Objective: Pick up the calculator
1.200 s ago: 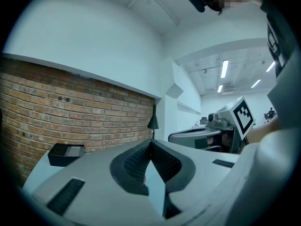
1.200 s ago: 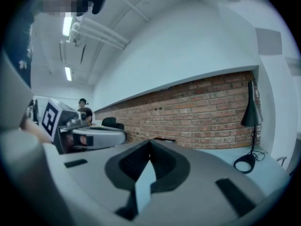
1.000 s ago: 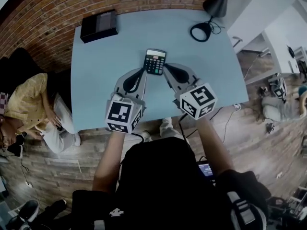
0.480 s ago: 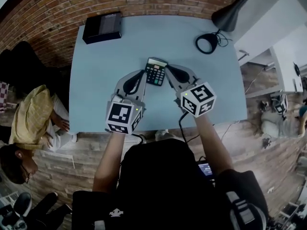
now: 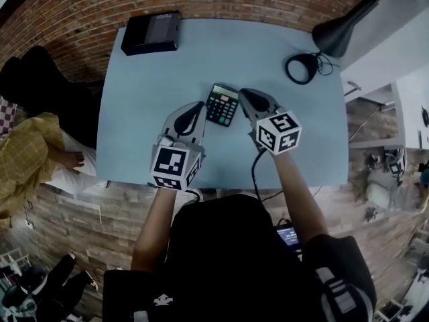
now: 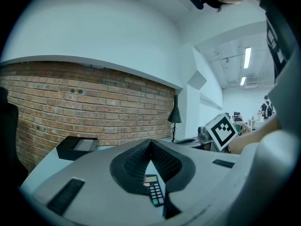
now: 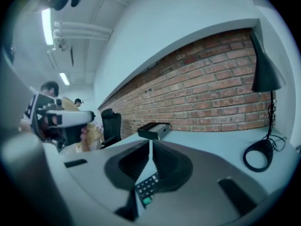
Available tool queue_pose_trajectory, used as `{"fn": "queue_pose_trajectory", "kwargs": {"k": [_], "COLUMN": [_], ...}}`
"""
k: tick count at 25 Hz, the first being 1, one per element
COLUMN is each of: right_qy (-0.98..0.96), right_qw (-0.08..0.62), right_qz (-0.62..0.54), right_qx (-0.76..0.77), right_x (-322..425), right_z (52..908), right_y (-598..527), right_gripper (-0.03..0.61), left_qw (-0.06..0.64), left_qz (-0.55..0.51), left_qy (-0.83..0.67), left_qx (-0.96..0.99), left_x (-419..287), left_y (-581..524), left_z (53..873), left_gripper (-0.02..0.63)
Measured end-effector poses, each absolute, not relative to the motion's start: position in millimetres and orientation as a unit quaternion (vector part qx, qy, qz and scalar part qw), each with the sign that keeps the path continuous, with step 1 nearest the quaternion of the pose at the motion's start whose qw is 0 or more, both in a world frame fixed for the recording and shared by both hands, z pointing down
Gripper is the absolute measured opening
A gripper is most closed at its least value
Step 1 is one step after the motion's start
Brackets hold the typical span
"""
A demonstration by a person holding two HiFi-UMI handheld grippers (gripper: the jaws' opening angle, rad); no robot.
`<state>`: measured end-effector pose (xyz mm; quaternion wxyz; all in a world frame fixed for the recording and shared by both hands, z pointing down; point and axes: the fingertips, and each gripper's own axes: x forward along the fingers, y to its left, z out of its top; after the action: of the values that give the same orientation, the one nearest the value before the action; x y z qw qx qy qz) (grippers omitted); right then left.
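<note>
I'm looking down on a pale blue table (image 5: 141, 113), a plain rectangular top. I count three things lying on it. The calculator (image 5: 222, 104) lies flat near the middle, keys up and turned slightly askew. From it, at eleven o'clock and well apart, a black box (image 5: 152, 32) sits at the far corner. At two o'clock stands a round black lamp base (image 5: 303, 68), with its cord (image 5: 324, 63) bunched just beside it

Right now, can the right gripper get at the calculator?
Probably yes: the calculator lies just beside the right gripper, nothing between them, though its jaws are shut and must open first.
</note>
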<state>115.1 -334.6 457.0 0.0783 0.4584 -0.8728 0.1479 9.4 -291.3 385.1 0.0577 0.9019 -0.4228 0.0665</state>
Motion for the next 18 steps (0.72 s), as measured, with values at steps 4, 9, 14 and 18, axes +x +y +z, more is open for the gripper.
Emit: {"fn": "queue_pose_trajectory", "kwargs": {"k": [4, 9, 14, 18], "right_qy": [-0.873, -0.873, -0.867, -0.859], "right_qw": [0.097, 0.118, 0.148, 0.187], "right_qz": [0.162, 0.186, 0.214, 0.227], "right_qx": [0.449, 0.436, 0.424, 0.420], "right_x": [117.8, 121.9, 127.6, 132.4], "right_z": [482.4, 512.7, 549.1, 582.2], "right_y": [-346.5, -360.0, -372.9, -384.2], "right_gripper": [0.005, 0.041, 0.087, 0.087], "left_qw": [0.065, 0.074, 0.086, 0.092], "left_qz": [0.075, 0.084, 0.094, 0.102], "left_qy": [-0.437, -0.446, -0.452, -0.456], "left_qx": [0.894, 0.888, 0.883, 0.879], "left_x": [7.6, 10.8, 14.2, 15.6], "left_y": [-297.2, -303.4, -306.3, -308.8], "left_z": [392.7, 402.0, 413.8, 421.3], "left_gripper": [0.009, 0.008, 0.009, 0.008]}}
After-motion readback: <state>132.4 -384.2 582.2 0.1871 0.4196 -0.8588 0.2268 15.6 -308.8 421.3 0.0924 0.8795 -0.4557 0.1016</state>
